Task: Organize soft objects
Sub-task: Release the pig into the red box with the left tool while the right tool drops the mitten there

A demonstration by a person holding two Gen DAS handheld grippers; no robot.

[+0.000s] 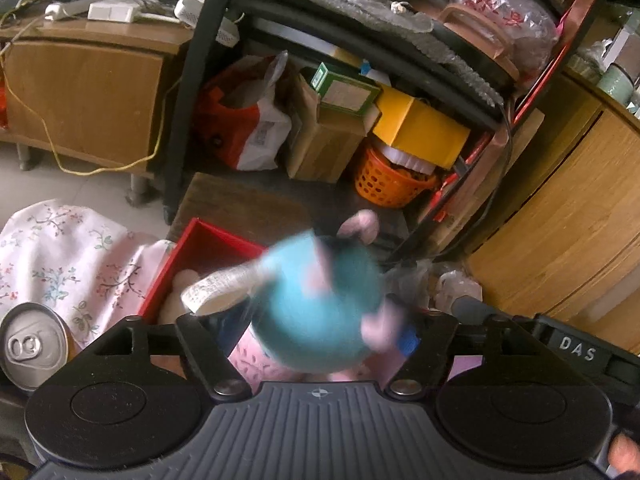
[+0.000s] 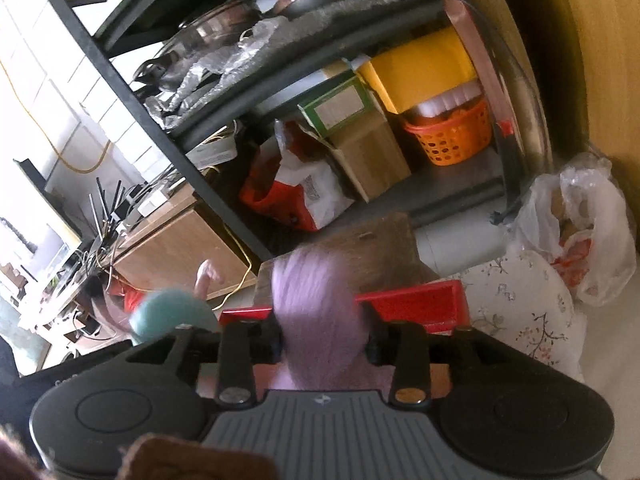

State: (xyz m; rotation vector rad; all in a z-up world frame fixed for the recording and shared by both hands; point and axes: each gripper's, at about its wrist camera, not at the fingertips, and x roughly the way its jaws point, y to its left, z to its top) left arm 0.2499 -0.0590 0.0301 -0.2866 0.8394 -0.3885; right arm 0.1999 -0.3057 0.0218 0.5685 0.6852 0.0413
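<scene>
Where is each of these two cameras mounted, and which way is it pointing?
Left wrist: sits on the left hand-held gripper, looking forward and down past a blurred teal plush toy at the red box and black shelf; a fingertip shows.
Right wrist: sits on the right hand-held gripper, looking past a lilac soft toy at the same shelf; no hand clearly shows.
Shared: red box, orange basket, yellow box, teal toy.

A black metal shelf rack (image 1: 208, 80) stood on pale floor tiles (image 1: 60, 188). Wooden cabinets (image 1: 80, 92) flanked it in daylight.
</scene>
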